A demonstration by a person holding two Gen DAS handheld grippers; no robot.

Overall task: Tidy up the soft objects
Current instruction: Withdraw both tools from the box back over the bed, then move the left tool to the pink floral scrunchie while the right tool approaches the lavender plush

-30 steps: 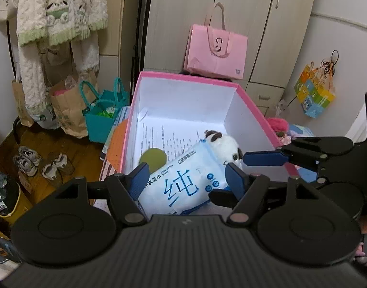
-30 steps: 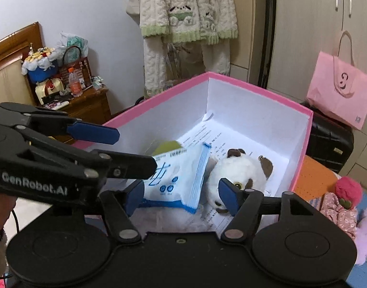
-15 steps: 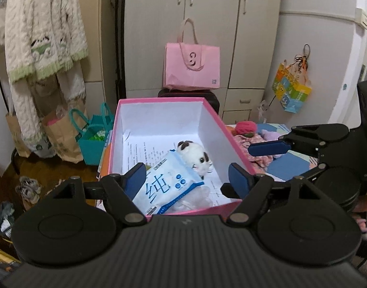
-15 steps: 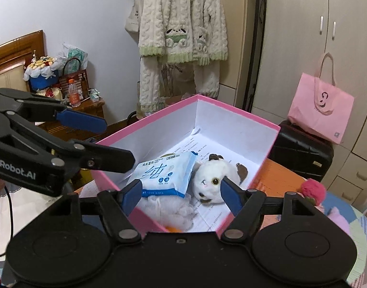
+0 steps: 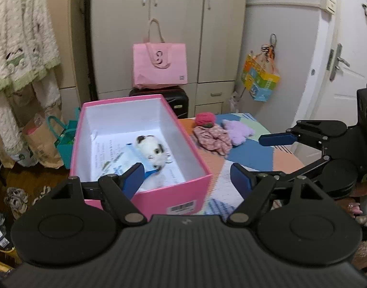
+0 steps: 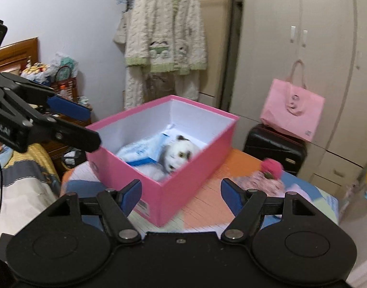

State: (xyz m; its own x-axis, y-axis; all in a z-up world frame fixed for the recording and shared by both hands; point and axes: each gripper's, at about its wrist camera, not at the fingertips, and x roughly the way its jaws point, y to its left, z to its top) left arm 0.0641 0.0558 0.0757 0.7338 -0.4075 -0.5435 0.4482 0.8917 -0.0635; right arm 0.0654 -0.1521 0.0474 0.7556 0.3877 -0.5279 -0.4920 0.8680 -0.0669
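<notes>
Where the patchwork table cover (image 5: 253, 154) meets the room's clutter, the holdings are these. Pink box (image 5: 183, 193), open-topped, white inside, on the table: contains a white plush toy with dark patches (image 5: 151, 150) lying against a blue-and-white wipes packet (image 5: 125, 162), over a printed sheet. Beside the box, on the cover: a pink pom-pom item (image 5: 205, 118), a floral fabric piece (image 5: 212, 138) touching it, and a lilac plush (image 5: 238, 130) just beside (all three outside the box). Left gripper (image 5: 187, 177): jaws spread, nothing between them, its fingers framing the box's near corner. Right gripper (image 6: 181, 193): jaws likewise spread and empty, the box's near corner standing between it and the loose items. Surroundings: pink tote bag (image 5: 159, 66) on a black suitcase (image 6: 274, 148), cream wardrobe (image 5: 174, 24), knitted cream garments (image 6: 164, 43) on hangers, a teal bag (image 5: 64, 141) and brown paper bag (image 5: 39, 144) on the floor, a colourful bag (image 5: 259, 79) hanging by the door.
</notes>
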